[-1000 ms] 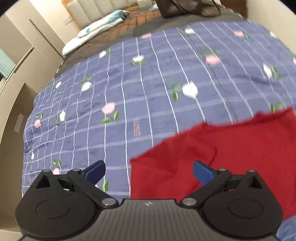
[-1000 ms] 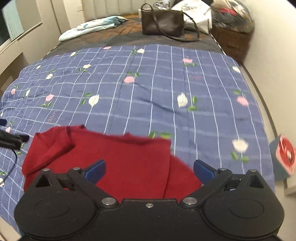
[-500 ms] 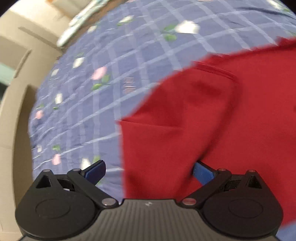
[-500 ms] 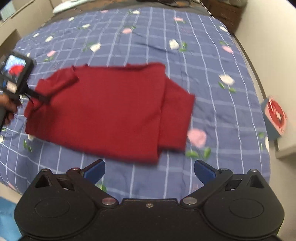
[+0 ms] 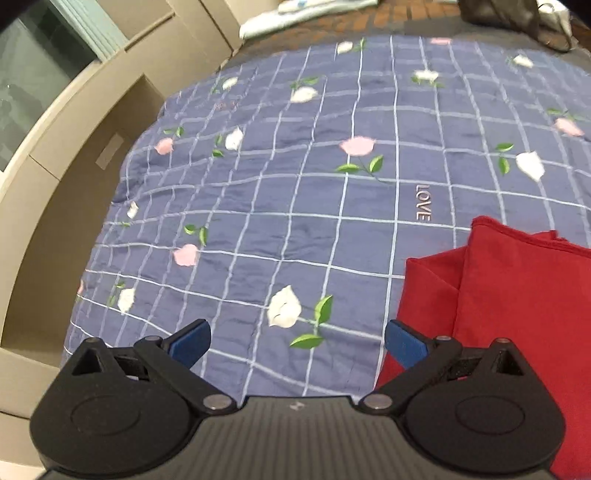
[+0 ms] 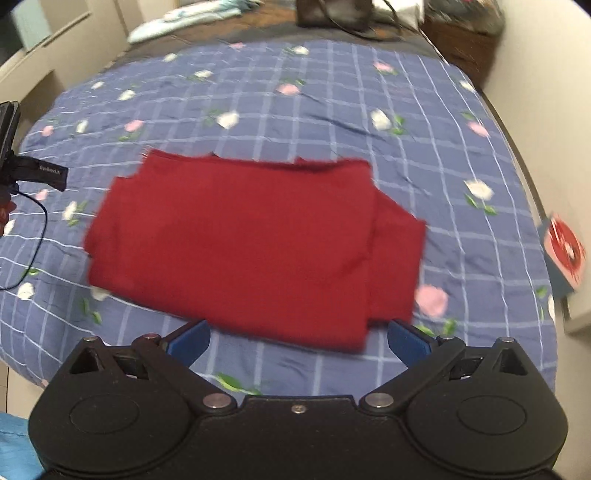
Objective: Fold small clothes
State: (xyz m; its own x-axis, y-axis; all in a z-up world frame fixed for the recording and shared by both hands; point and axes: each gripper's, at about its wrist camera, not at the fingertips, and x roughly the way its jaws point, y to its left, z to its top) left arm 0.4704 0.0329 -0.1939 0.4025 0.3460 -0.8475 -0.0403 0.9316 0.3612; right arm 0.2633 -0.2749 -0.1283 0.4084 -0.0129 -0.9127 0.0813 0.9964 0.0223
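While the bed [image 6: 332,110] carries the red garment [image 6: 240,240] flat near its near edge, my left gripper [image 5: 297,338] and right gripper [image 6: 297,338] hover wide-jawed, holding nothing. I'd pinch both layers at the right flap, then fold leftward evenly.

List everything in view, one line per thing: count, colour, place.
red garment: one, dark red, folded flat on the quilt's near half
quilt: one, blue with white grid and flowers, covering the bed
handbag: one, dark brown, far end of the bed
pillow: one, white and pale blue, far left of the bed
box: one, red and blue, right of the bed
left gripper: one, black with blue pads, open, over the quilt
right gripper: one, black with blue pads, open, at the garment's near edge
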